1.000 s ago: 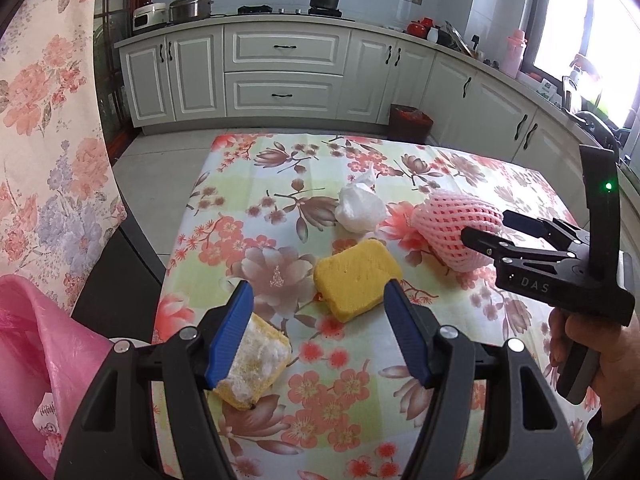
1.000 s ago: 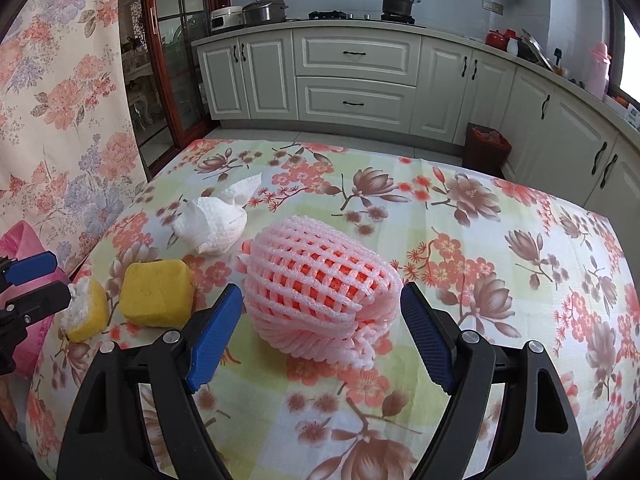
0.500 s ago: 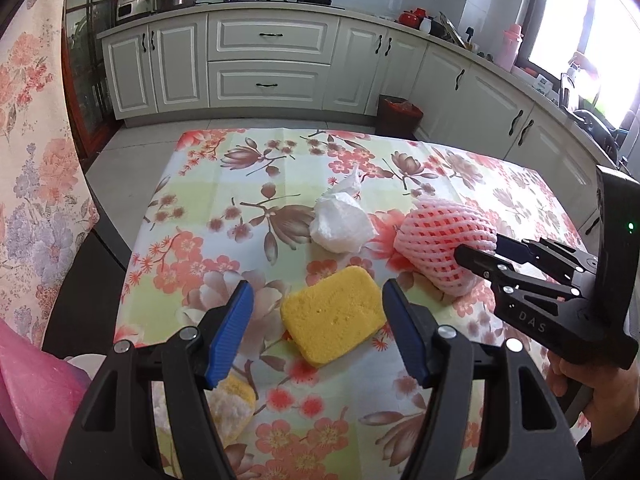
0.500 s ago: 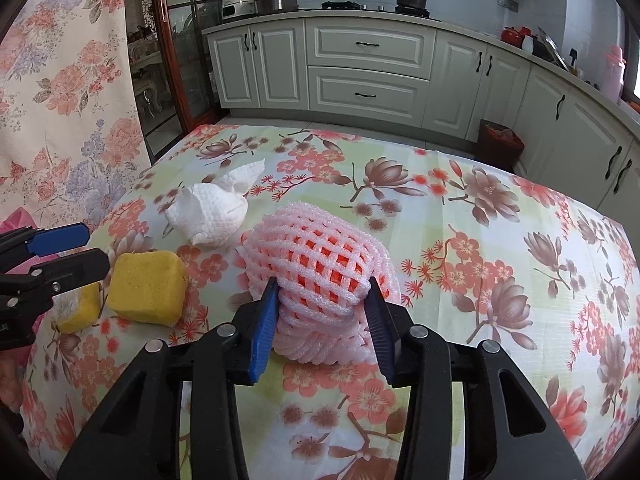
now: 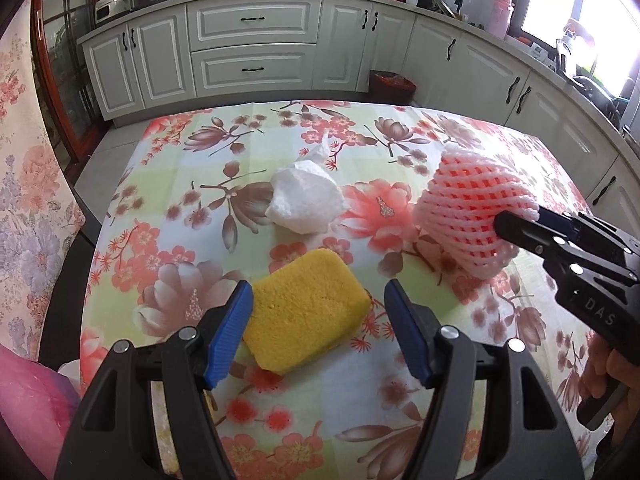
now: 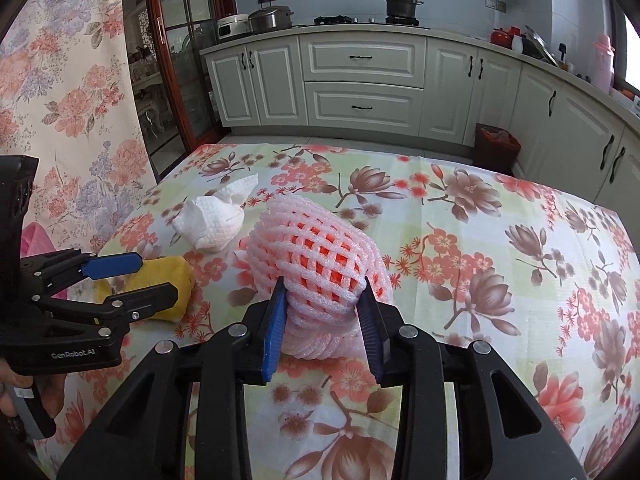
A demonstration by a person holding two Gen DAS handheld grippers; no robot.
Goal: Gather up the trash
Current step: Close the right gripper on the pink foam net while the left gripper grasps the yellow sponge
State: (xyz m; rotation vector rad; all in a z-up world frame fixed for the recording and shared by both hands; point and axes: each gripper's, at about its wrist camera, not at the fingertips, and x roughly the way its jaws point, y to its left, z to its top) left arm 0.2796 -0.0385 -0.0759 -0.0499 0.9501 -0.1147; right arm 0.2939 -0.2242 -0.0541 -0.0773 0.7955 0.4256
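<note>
A pink foam fruit net [image 6: 316,264] lies on the flowered table; my right gripper [image 6: 322,332] is shut on its near end, squeezing it. It also shows in the left wrist view [image 5: 476,216]. My left gripper [image 5: 318,332] is open, its blue pads on either side of a yellow sponge [image 5: 306,310], which also shows in the right wrist view [image 6: 174,280]. A crumpled white tissue [image 5: 304,198] lies beyond the sponge. A second yellow piece with white fluff [image 6: 86,292] sits mostly hidden behind the left gripper.
A pink plastic bag [image 5: 28,412] hangs at the table's near left edge. The table's left edge [image 5: 86,240] drops to the floor. Kitchen cabinets [image 6: 360,84] and a small red bin [image 6: 496,144] stand beyond the table. A flowered curtain [image 6: 68,92] hangs at left.
My right gripper has shut on the pink foam net. My left gripper has moved forward and right from the fluffy yellow piece, and now straddles the yellow sponge, still open.
</note>
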